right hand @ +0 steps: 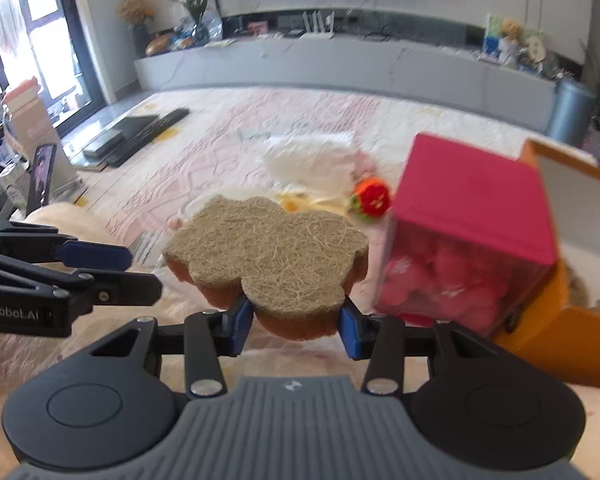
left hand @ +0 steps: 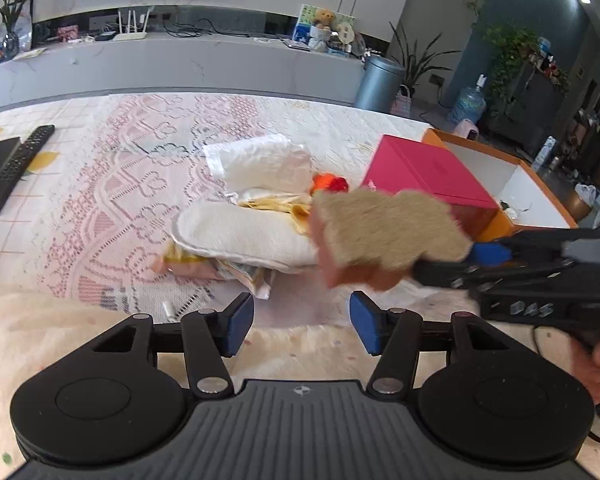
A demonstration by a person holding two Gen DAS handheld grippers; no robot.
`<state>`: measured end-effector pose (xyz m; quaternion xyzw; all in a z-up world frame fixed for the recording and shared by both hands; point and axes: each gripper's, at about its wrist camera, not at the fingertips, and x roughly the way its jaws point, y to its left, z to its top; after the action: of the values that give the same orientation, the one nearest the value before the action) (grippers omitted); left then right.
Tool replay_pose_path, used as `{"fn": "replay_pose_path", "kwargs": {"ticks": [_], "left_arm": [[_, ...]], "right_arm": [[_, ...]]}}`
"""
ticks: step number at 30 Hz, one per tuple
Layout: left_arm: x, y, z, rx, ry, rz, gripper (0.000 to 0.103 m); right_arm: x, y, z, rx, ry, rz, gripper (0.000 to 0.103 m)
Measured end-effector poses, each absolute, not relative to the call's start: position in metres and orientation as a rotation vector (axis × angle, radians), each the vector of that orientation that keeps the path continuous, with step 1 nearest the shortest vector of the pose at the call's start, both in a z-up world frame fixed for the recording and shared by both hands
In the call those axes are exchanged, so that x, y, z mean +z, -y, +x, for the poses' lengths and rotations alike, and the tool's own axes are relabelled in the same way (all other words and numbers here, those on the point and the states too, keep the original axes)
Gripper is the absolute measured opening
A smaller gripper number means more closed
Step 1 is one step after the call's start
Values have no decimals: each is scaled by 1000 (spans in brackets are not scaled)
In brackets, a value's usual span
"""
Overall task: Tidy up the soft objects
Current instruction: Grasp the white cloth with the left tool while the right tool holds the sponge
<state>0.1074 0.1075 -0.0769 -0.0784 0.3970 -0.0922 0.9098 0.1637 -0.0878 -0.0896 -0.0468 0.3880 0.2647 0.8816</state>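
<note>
Your right tongs (right hand: 296,318) are clamped on only the near edge of the sponge (right hand: 266,252), held in the air beside the pink box (right hand: 476,196); it may slip. Your left tongs (left hand: 302,326) stand apart, empty.

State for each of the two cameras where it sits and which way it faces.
Left wrist: sits on the left hand-held gripper, open and empty, facing across the patterned table toward the soft pile; the right hand-held gripper enters from the right with the person's fingers.
Right wrist: sits on the right hand-held gripper, shut on the flower-shaped sponge, facing the same table; the left hand-held gripper shows at left.
Shared: sponge, pink box, orange box.
</note>
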Motion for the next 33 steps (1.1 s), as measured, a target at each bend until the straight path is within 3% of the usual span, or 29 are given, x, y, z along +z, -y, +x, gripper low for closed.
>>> {"fn": "replay_pose_path", "kwargs": {"ticks": [9, 20, 25, 33], "left_arm": [[-95, -138, 152, 23, -804, -352, 66], [-135, -153, 189, 76, -874, -535, 66], [-129, -148, 188, 30, -794, -534, 68], [-123, -126, 197, -30, -755, -431, 55]], "right_arm": [[-78, 62, 201, 529, -710, -152, 45], [-115, 24, 234, 519, -725, -266, 45], [-123, 19, 234, 502, -715, -304, 45], [-121, 23, 236, 477, -702, -309, 44]]}}
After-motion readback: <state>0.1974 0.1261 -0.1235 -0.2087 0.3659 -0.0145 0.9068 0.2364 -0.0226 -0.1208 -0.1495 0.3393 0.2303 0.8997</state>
